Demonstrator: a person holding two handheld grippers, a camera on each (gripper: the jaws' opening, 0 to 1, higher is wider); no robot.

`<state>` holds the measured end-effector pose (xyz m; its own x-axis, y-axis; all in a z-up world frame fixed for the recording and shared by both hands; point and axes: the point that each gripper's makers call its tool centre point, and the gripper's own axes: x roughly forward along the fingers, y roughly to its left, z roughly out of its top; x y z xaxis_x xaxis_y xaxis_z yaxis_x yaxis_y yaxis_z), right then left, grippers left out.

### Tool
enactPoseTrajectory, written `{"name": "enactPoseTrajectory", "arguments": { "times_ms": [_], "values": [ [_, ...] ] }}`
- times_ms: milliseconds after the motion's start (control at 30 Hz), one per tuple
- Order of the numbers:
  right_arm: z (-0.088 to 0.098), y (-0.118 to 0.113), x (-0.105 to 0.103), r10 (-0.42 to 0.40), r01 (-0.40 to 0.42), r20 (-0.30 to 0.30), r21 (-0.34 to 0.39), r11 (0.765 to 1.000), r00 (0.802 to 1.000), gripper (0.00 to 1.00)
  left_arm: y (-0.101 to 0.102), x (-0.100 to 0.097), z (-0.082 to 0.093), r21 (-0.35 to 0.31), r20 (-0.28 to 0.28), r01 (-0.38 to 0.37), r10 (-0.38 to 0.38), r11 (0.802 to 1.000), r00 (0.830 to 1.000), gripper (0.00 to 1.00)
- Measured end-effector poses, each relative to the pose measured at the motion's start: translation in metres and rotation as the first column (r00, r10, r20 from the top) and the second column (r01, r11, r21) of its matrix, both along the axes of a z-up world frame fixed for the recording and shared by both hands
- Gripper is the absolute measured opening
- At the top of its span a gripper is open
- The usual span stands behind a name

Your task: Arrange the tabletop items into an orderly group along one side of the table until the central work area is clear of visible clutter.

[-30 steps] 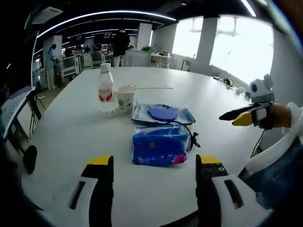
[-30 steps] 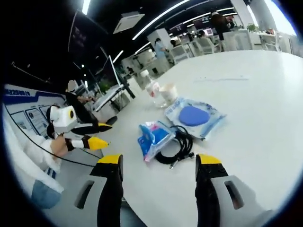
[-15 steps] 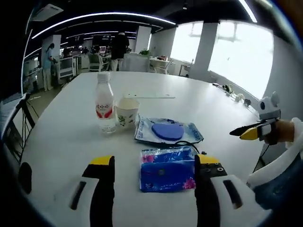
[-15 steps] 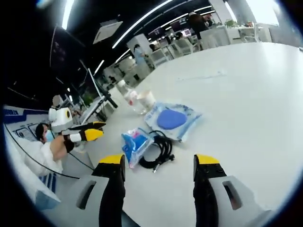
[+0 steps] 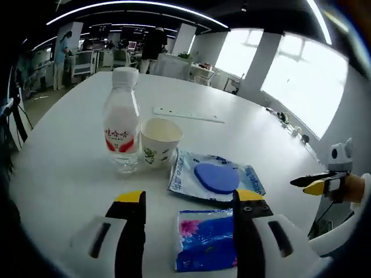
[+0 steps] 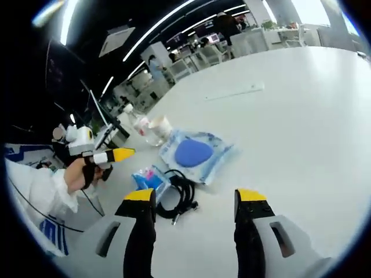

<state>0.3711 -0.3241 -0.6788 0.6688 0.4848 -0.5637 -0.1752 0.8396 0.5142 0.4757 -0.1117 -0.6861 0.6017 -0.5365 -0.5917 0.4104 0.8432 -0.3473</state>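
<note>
**Two open hand-held grippers hovering over a cluster of items on a white desk**

In the left gripper view, the left hand-held gripper is hovering low over the white desk with its yellow-tipped jaws spread apart and gripping nothing. The blue tissue pack is lying flat between those jaws, just beyond their tips and apart from both. Just past it, a clear packet holding a blue round pad is resting on the desk. Farther on, a paper cup is standing upright, and a water bottle with a red label is standing upright just beside it, on its left in this view. Beyond these, a long white strip is lying flat on the desk, well apart from the cluster. At the right edge of this view, the right hand-held gripper is being held off the desk edge.

In the right gripper view, the right hand-held gripper is also being held released, jaws wide and empty, above bare desk. A coiled black cable is lying just beyond the jaw tips, touching the tissue pack on its left in this view. The packet with the blue pad is lying next beyond, then the cup and bottle. At the left of this view, the left hand-held gripper is pointing toward the tissue pack. Office furniture and standing people are appearing in the far background.
</note>
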Motion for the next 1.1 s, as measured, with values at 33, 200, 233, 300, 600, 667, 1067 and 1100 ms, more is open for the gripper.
{"name": "enactPoseTrajectory", "arguments": {
  "times_ms": [33,200,233,300,600,667,1067,1100],
  "values": [
    [0.0,-0.001,0.004,-0.004,0.004,0.007,0.002,1.0,1.0,0.53,-0.003,0.005,-0.001,-0.007,0.007,0.005,-0.005,1.0,1.0,0.59],
    [-0.01,-0.002,0.015,0.009,-0.009,-0.025,0.017,1.0,1.0,0.51,-0.013,0.015,-0.015,0.038,-0.018,-0.001,0.001,0.999,1.0,0.57],
    [-0.012,-0.004,0.018,0.007,-0.007,-0.029,0.016,1.0,1.0,0.51,-0.015,0.018,-0.019,0.044,-0.027,-0.008,0.009,0.999,1.0,0.56],
    [-0.015,-0.006,0.025,-0.008,0.008,-0.027,0.02,1.0,1.0,0.5,-0.014,0.025,-0.03,0.071,-0.047,-0.03,0.033,0.997,0.998,0.53],
    [-0.034,0.005,0.041,0.03,-0.029,-0.061,0.02,0.999,0.998,0.47,-0.013,0.034,-0.043,0.091,-0.099,-0.085,0.094,0.992,0.991,0.46],
    [-0.039,0.006,0.045,0.026,-0.024,-0.076,0.026,0.999,0.997,0.46,-0.012,0.037,-0.049,0.096,-0.111,-0.08,0.091,0.992,0.99,0.45],
    [-0.065,0.028,0.052,0.104,-0.096,-0.135,0.062,0.993,0.985,0.29,-0.024,0.038,-0.062,0.132,-0.128,-0.064,0.081,0.989,0.988,0.32],
    [-0.067,0.029,0.053,0.113,-0.106,-0.136,0.059,0.993,0.984,0.26,-0.024,0.038,-0.064,0.138,-0.129,-0.061,0.079,0.989,0.989,0.28]
  ]
}}
